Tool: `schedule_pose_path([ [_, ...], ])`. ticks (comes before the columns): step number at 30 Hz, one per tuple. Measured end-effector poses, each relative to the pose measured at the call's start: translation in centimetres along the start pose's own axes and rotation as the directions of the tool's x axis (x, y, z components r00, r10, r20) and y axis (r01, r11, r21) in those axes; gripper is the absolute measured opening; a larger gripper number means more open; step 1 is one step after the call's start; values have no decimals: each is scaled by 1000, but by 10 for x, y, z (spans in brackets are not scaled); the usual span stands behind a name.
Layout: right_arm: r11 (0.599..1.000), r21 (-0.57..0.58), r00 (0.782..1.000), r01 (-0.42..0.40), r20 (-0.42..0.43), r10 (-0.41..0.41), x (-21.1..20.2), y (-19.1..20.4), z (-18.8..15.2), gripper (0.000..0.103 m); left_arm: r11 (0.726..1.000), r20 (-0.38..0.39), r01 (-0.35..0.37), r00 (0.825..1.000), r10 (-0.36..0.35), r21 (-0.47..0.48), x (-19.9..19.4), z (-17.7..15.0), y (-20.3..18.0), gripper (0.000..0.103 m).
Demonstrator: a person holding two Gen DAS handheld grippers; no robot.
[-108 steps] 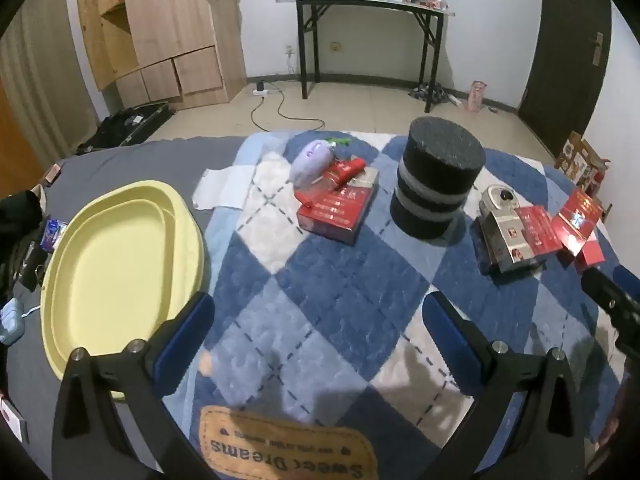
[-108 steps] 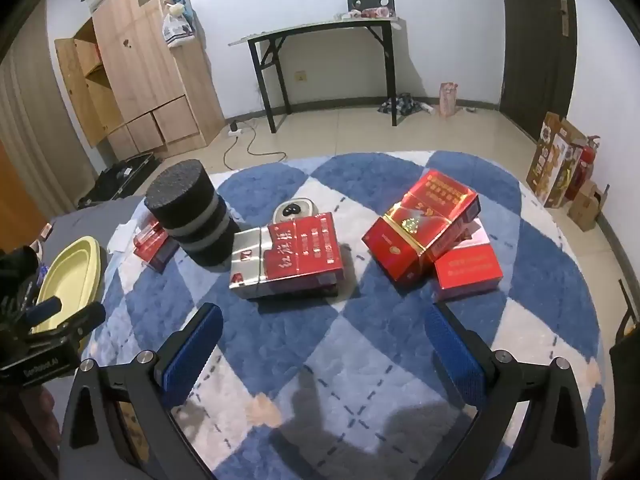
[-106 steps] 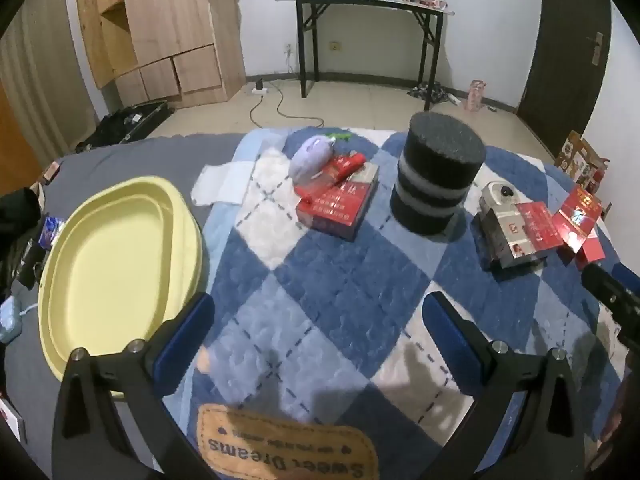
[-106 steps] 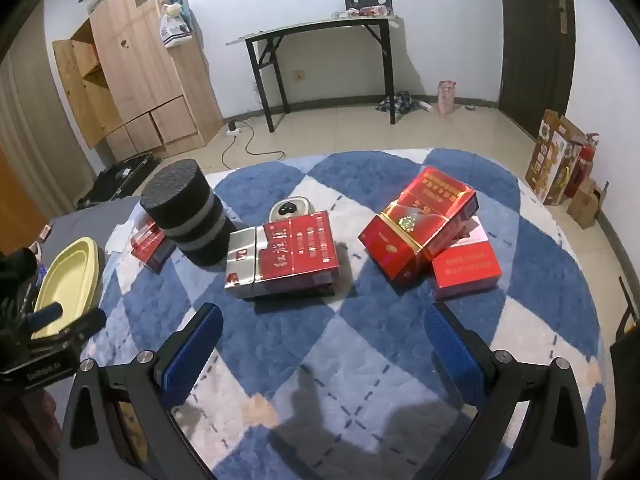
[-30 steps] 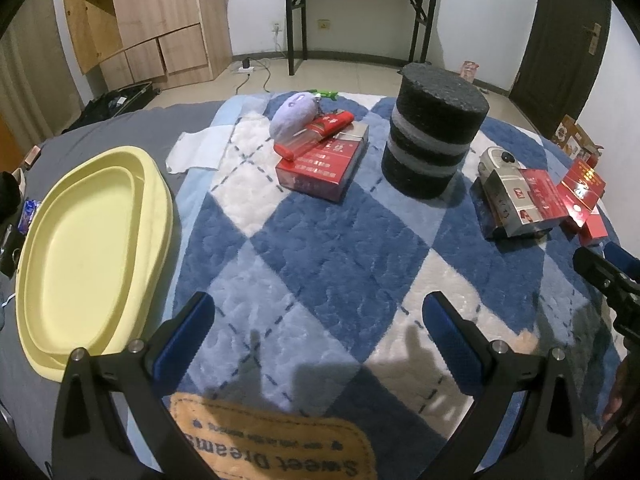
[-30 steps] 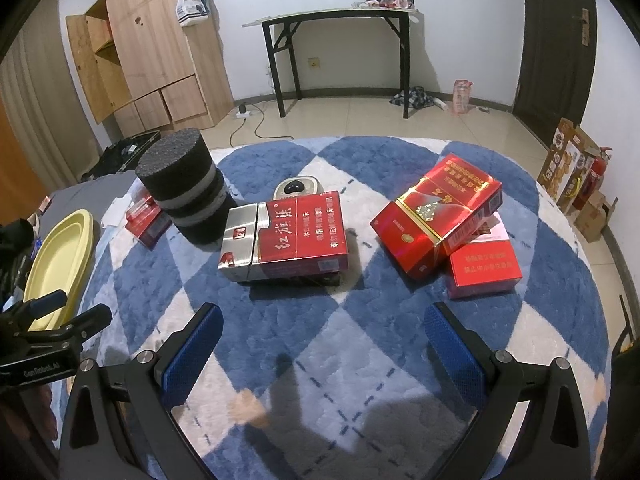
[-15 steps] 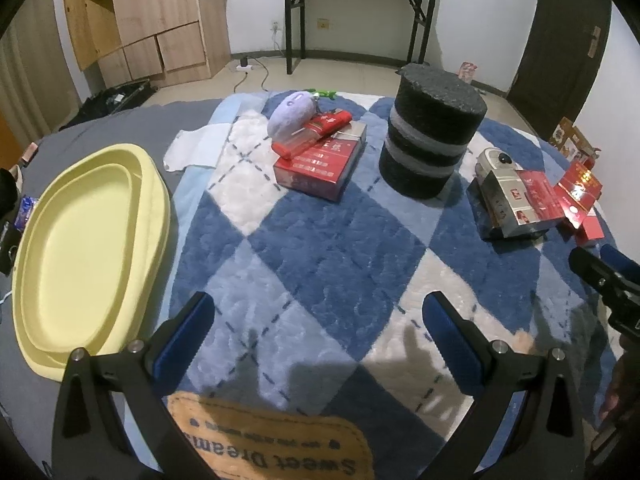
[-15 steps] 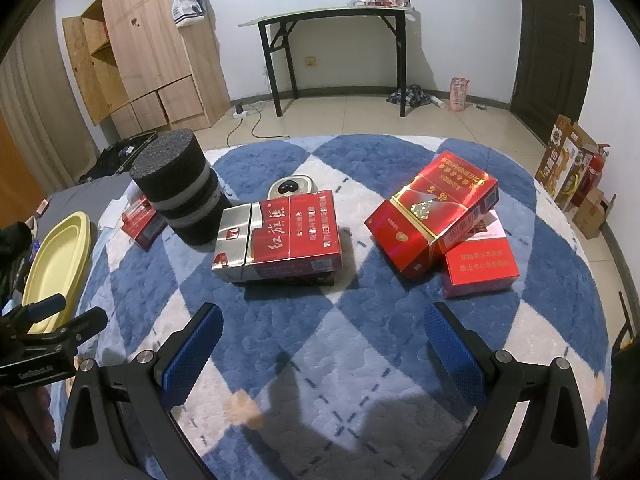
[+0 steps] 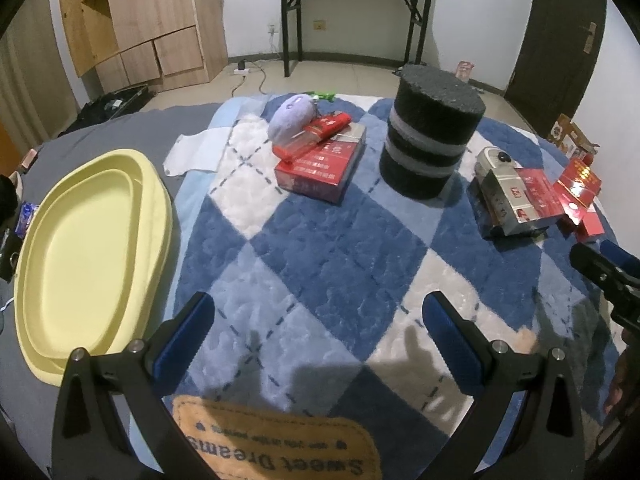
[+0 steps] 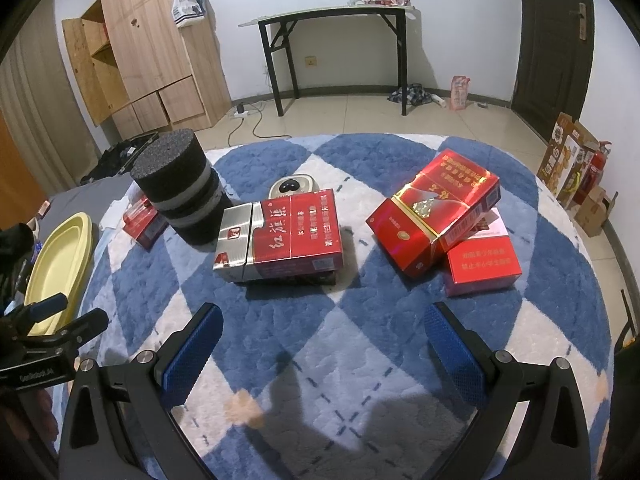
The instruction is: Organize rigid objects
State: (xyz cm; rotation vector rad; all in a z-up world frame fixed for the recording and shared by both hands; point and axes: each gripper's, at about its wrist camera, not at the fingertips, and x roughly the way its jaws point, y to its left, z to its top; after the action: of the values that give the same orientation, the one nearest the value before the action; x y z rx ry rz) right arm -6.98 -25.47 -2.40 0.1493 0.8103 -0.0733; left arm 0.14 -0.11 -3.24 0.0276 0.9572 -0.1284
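Note:
On the blue-and-white checked rug [image 9: 320, 248] lie several red cartons. A red carton [image 9: 324, 164] carries a slim red box and a purple plush toy [image 9: 292, 114]. A black foam cylinder [image 9: 430, 136] with grey bands stands upright. A red-and-silver carton [image 10: 280, 234] lies in front of a small white device [image 10: 292, 186]. Two more red cartons [image 10: 436, 204] are stacked at the right. My left gripper [image 9: 316, 328] hangs open over bare rug. My right gripper [image 10: 320, 340] is open too, short of the red-and-silver carton.
A yellow oval tray [image 9: 84, 240] lies at the rug's left edge on grey cloth. A white cloth [image 9: 196, 148] lies beyond it. A wooden cabinet [image 10: 144, 48], a black-legged table [image 10: 332, 20] and a dark door [image 10: 552, 36] line the room.
Both grippers have drifted slightly over the rug, staying open. The objects have not moved.

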Motion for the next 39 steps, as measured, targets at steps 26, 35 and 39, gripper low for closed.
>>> schedule_pose_path([
  [26, 999, 29, 999, 36, 14, -36, -14, -10, 0, 103, 995, -65, 63, 996, -68, -83, 5, -5, 4, 103],
  [35, 985, 122, 990, 121, 58, -129, -35, -66, 23, 103, 988, -56, 134, 989, -139, -81, -16, 11, 1, 103],
  [39, 982, 6, 974, 190, 126, -189, -27, -64, 41, 103, 991, -45, 137, 990, -137, -5, -21, 41, -15, 103],
])
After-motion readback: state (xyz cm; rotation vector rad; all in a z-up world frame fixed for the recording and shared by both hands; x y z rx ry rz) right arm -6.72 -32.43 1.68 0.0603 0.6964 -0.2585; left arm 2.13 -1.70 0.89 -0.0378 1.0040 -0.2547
